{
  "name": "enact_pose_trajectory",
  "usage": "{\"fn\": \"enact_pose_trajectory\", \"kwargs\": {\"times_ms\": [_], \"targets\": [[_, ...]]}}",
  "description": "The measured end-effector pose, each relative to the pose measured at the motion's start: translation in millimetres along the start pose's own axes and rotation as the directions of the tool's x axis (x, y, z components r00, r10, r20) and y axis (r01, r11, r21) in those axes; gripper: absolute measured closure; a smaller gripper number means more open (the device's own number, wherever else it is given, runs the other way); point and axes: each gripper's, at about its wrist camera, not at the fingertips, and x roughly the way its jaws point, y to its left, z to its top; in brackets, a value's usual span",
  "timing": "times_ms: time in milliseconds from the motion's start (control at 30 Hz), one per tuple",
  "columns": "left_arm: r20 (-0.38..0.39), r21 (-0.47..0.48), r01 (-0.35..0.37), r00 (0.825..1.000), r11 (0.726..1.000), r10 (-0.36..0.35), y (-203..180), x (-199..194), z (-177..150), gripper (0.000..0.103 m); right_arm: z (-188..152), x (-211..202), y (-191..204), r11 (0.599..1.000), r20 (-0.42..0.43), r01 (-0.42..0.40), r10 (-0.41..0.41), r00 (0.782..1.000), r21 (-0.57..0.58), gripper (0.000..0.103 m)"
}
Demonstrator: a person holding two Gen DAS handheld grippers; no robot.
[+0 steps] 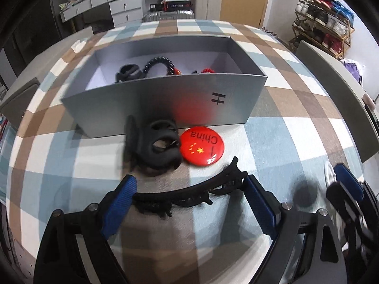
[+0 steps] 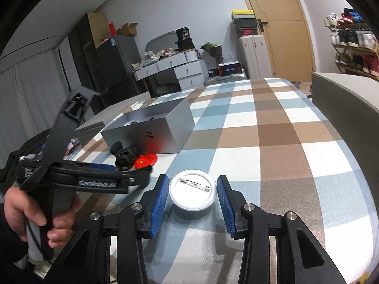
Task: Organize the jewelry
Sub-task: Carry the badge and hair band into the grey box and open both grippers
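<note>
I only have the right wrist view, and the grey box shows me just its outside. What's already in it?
Observer: A black claw clip, a black beaded bracelet and something red lie inside the grey box.
Operator: What are the left tongs over?
Observer: A long black hair clip spans the gap between the left tongs. I can't tell whether the pads press on it.
Operator: Is my white badge off the table?
Observer: Probably. The left wrist view shows a round shadow on the tablecloth beside the right tongs, so the white badge looks lifted.
</note>
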Motion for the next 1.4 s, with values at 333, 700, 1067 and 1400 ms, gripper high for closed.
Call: {"fn": "enact_pose_trajectory", "kwargs": {"times_ms": [333, 700, 1067, 1400], "targets": [[0.125, -0.033, 0.004, 0.992, 0.999, 0.001, 31.9, -39.2, 2.9, 0.015, 3.1, 8.9, 12.2, 1.000, -0.039, -0.008, 0.007, 0.999, -0.018, 0.062], [0.214, -0.078, 0.038, 0.977, 0.996, -0.020, 66.1, -57.8, 11.4, 0.015, 37.0, 19.2, 36.0, 0.996, -0.017, -0.085, 0.084, 0.996, -0.037, 0.062], [0.300, -0.095, 0.116, 0.950, 0.989, -0.082, 93.3, -63.3, 29.1, 0.015, 80.9, 47.7, 54.9, 0.985, 0.011, -0.165, 0.166, 0.986, -0.051, 0.062], [0.323, -0.035, 0.172, 0.934, 0.984, -0.152, 95.8, -49.0, 62.1, 0.015, 107.8, 78.9, 63.3, 0.978, 0.004, -0.202, 0.202, 0.979, -0.049, 0.062]]}}
